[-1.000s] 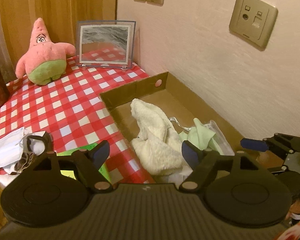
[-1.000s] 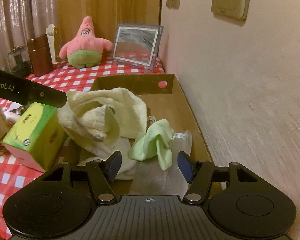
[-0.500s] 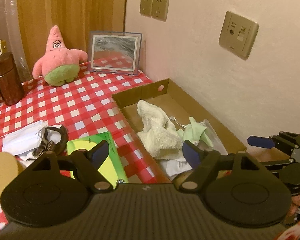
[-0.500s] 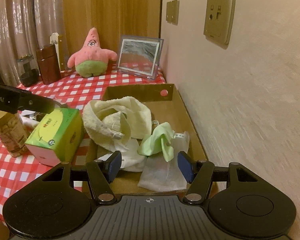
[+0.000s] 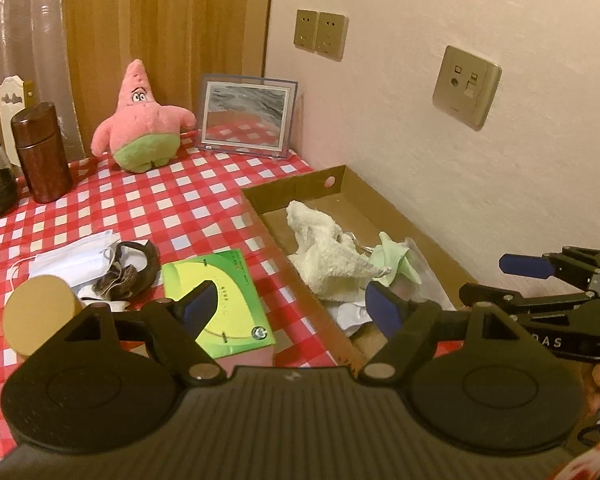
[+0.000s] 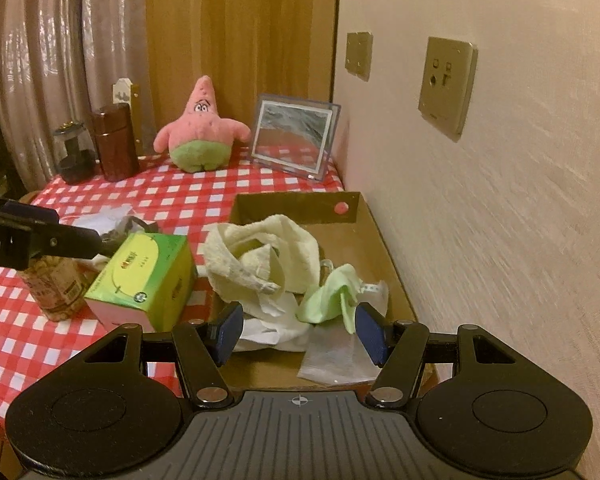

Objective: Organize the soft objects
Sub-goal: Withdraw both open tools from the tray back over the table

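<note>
A shallow cardboard tray point(image 6: 384, 240) is set along the tabletop's right edge, against the wall, evidently as the collecting place for soft things. Inside it, a cream towel point(image 6: 260, 256) is heaped toward the tray's left wall, a pale green cloth point(image 6: 332, 292) is bunched just beside it nearer the right wall, and white cloths or wipes point(image 6: 332, 356) are spread at the near end; these are judged already gathered. A pink star plush point(image 6: 200, 136) is left upright at the tabletop's far edge, just beside a framed picture point(image 6: 294, 136) in the far right corner, and well apart from the tray. A white face mask point(image 5: 76, 256) and a dark strap-like item point(image 5: 132, 268), not identifiable, are lying toward the left edge, apparently not yet sorted. A green tissue box point(image 6: 144, 276) is placed just beside the tray's left wall, with a jar point(image 6: 56, 284) to its left; a brown canister point(image 6: 114, 144) and a dark glass jar point(image 6: 74, 156) are ranged along the far edge. The left gripper point(image 5: 294, 306) is held above the tabletop's near edge with jaws wide apart and nothing between them. The right gripper point(image 6: 298, 332) is poised over the tray's near end, jaws parted and empty, as though between picks.
</note>
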Demonstrator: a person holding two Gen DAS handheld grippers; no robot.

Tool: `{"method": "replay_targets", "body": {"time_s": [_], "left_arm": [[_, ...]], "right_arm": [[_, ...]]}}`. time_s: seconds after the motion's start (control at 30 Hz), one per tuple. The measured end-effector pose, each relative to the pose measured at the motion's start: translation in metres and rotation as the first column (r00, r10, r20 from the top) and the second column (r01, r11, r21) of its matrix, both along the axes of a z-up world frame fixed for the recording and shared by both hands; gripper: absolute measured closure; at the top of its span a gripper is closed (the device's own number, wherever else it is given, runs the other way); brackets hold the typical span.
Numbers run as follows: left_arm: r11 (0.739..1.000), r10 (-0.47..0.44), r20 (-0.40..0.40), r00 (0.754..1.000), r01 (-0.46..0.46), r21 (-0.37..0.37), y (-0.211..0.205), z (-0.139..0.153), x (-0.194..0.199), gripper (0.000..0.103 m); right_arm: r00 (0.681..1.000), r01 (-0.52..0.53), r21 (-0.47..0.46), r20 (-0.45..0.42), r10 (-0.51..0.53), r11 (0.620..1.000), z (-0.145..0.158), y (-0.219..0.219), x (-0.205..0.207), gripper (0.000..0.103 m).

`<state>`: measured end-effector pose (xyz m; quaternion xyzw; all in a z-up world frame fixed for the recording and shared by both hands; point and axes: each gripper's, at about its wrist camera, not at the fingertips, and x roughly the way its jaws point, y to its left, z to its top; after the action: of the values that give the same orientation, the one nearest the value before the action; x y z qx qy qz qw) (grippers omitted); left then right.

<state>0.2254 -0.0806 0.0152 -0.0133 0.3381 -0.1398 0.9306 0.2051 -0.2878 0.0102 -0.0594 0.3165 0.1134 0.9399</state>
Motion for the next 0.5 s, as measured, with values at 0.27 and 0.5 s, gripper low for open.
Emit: {"method": "replay_targets", "body": {"time_s": [0.27,0.5], "left_arm": [[1.0,0.03,0.003,1.0,-0.03,-0.003,0.013,0.001,-0.015,0.024],[0.998,0.063,0.005,0.998,-0.063,-0.012,0.029,0.002,-0.032,0.024]], "right_arm": [[1.0,-0.022,0.007,0.014,0.022,1.0,0.008,0.01,-0.007,0.041],[0.997,-0.062,0.013,0.036,0.062,0.998,0.018,0.028,-0.017,0.041]]}}
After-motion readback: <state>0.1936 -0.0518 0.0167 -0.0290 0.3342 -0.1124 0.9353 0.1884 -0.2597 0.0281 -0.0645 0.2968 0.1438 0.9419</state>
